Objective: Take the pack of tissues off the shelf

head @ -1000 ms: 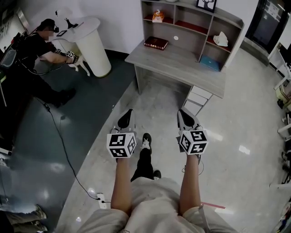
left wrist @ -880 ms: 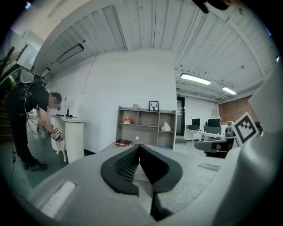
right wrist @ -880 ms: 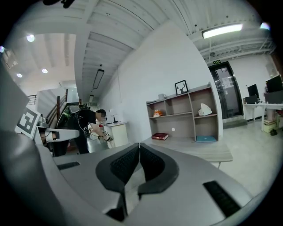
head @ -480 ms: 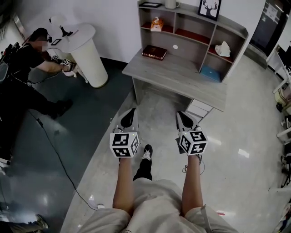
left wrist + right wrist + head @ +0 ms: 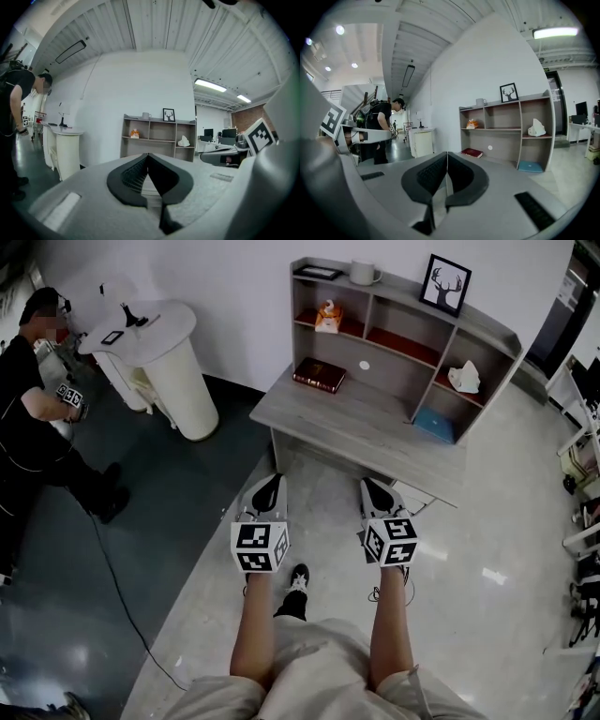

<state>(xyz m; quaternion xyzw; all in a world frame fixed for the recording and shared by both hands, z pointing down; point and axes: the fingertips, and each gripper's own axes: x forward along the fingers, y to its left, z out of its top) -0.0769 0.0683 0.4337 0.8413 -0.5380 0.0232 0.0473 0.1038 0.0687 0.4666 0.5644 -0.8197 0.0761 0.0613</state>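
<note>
The white pack of tissues [image 5: 463, 378] sits in the right middle compartment of the grey shelf unit [image 5: 487, 320] on top of the desk; it also shows as a tissue pack [image 5: 183, 140] in the left gripper view and a tissue pack [image 5: 536, 127] in the right gripper view. My left gripper [image 5: 271, 481] and right gripper [image 5: 369, 486] are held side by side over the floor, short of the desk's front edge and well apart from the shelf. Both point at the desk. The left gripper [image 5: 148, 155] and right gripper [image 5: 447, 153] have their pads together with nothing between them.
On the desk [image 5: 356, 423] lie a red book [image 5: 319, 374] and a blue item [image 5: 434, 424]. A small orange thing [image 5: 327, 315], a mug [image 5: 364, 272] and a framed picture [image 5: 444, 284] stand on the shelf. A white round stand [image 5: 173, 362], a person [image 5: 28, 418] and a floor cable [image 5: 112, 577] are at left.
Both grippers and the head view have come closer to the desk, so the whole shelf unit shows. The person at left has drawn back from the white stand.
</note>
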